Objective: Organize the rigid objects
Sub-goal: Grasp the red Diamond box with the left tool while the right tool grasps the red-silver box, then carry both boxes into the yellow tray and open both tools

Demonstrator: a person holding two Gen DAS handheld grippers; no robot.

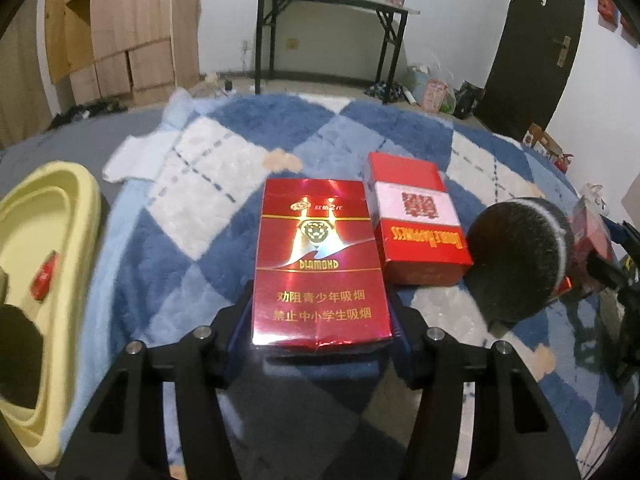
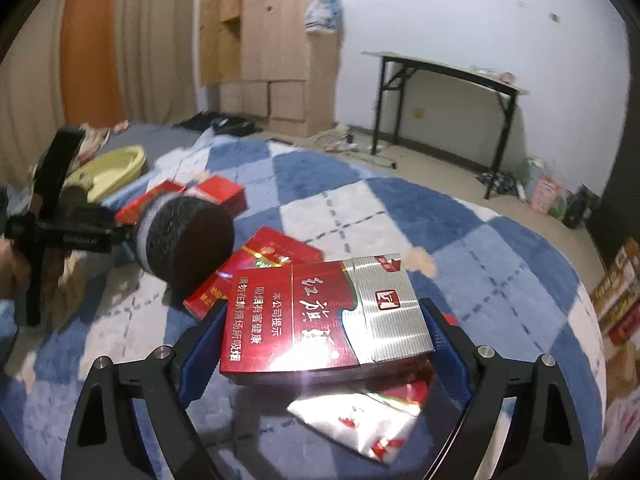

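Through my left wrist camera, my left tongs [image 1: 322,320] clamp a glossy, foil-wrapped red Diamond pack [image 1: 320,264] on the fluffy blue-and-white checked rug [image 1: 224,184], with a matte red-and-white carton [image 1: 416,220] just beside it and a pale yellow plastic basin [image 1: 48,248] cut off at the left edge. Through my right wrist camera, my right tongs [image 2: 326,336] grip a shiny red-and-silver ribbed pack [image 2: 328,316]; a fuzzy dark round thing [image 2: 184,236] partly hides the red packs [image 2: 256,268] behind, and I cannot tell what it is.
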